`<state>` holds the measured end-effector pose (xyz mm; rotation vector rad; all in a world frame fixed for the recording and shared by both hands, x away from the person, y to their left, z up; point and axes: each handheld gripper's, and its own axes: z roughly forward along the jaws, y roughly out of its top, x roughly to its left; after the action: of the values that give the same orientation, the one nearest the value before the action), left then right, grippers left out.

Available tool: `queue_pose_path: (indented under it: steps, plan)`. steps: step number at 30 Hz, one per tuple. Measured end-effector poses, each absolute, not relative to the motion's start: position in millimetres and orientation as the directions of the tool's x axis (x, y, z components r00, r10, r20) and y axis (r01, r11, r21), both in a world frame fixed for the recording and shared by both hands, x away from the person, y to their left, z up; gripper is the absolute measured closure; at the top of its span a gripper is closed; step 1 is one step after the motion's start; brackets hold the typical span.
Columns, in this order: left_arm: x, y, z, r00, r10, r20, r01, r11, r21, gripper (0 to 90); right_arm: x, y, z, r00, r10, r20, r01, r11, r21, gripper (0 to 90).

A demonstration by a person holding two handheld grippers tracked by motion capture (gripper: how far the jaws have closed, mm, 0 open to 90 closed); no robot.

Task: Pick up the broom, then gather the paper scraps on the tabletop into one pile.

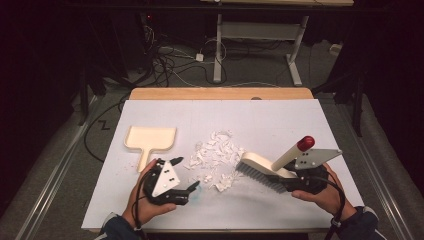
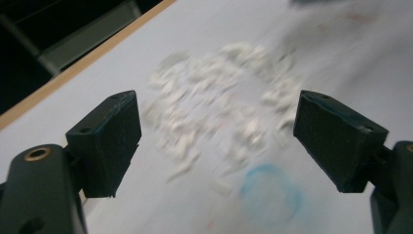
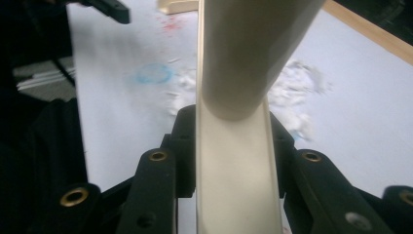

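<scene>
A pile of white paper scraps (image 1: 216, 155) lies in the middle of the white board (image 1: 280, 120). A cream dustpan (image 1: 150, 140) rests flat to the left of the pile, handle toward me. My left gripper (image 1: 186, 173) sits just left of and nearer than the scraps, its jaws wide open with nothing between them; its own view shows the blurred scraps (image 2: 224, 97) ahead of the gripper (image 2: 216, 141). My right gripper (image 1: 287, 179) is shut on a cream brush (image 1: 265, 167) with grey bristles and a red-tipped handle, right of the pile. In the right gripper view the gripper (image 3: 234, 126) clamps the brush (image 3: 243, 48).
A blue ring mark (image 2: 270, 192) is drawn on the board near the left gripper. The table's wooden far edge (image 1: 220, 93) runs behind the board. Beyond it are floor cables (image 1: 170, 65) and white desk legs (image 1: 295, 50).
</scene>
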<state>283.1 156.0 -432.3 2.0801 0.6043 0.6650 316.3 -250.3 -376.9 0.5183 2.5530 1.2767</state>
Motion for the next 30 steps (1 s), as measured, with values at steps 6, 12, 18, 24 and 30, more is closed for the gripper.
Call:
queue_pose_path:
  steps: [6,12,18,24,30]
  plan:
    - [279.9,192.5,-458.0,0.637,0.727,0.257,0.28,-0.529,0.801,17.0,327.5,-268.4,-372.0,-0.836,0.543,-0.074,0.266,0.519,0.812,67.6]
    - [271.0,209.0,-473.6,0.604,0.764,0.229,0.348,-0.511,0.786,17.0,335.7,-275.2,-375.1,-0.795,0.599,-0.099,0.29,0.517,0.805,67.6]
    - [264.8,210.2,-477.4,0.604,0.763,0.232,0.362,-0.521,0.773,17.0,340.7,-278.8,-377.3,-0.771,0.627,-0.112,0.305,0.517,0.799,67.6]
    - [263.9,209.4,-479.6,0.607,0.759,0.237,0.371,-0.535,0.759,17.0,349.2,-282.3,-379.7,-0.733,0.665,-0.14,0.317,0.516,0.796,67.7]
    - [266.9,209.2,-481.0,0.604,0.761,0.237,0.381,-0.536,0.753,17.0,365.1,-277.7,-384.0,-0.708,0.686,-0.169,0.326,0.529,0.783,67.7]
